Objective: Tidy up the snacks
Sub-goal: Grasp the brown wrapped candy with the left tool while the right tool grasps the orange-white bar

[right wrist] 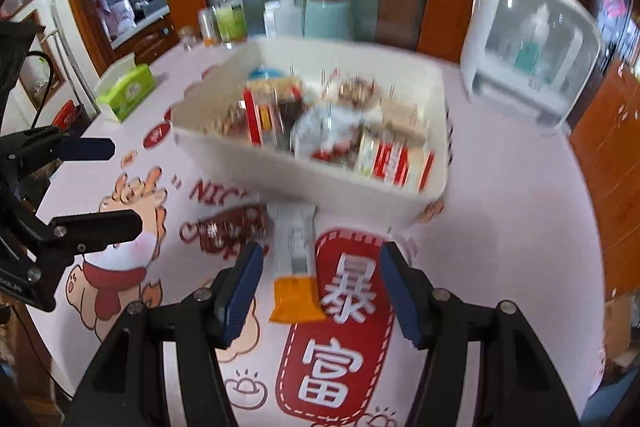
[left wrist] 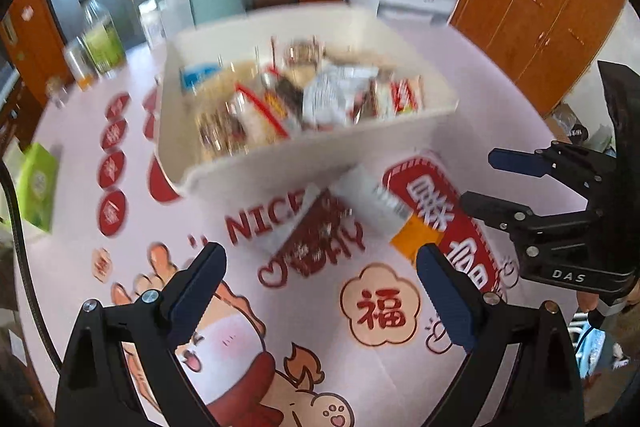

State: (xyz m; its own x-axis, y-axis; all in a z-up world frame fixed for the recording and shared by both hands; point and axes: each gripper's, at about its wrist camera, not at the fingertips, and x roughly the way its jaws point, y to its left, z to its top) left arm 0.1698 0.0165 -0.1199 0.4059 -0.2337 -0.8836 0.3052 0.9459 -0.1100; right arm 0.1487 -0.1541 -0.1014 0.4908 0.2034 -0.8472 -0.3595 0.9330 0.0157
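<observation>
Both grippers are tipped down at the bench (right wrist: 520, 227) now, and the right gripper (right wrist: 320, 289) is the one lined up: its fingers (right wrist: 240, 299) stand apart with nothing between them, and the white-and-orange snack bar (right wrist: 296, 259) lies flat just past the tips at twelve o'clock, orange end nearest, its long axis running from six to twelve straight along the reach. So I'd say the fingers would straddle its narrow width, one on each long edge. Over on the left gripper (left wrist: 320, 291), fingers (left wrist: 196, 291) spread wide and empty too, the dark brown snack packet (left wrist: 308, 227) sits ahead at twelve, just beside the bar, which lies off toward one o'clock and slanted. The right hand looks the nearer to the bar, the left to the brown packet. Beyond both, still at twelve, the white bin (right wrist: 320, 183) holds a blurred heap of wrapped snacks, its near wall just behind the two loose packets.
</observation>
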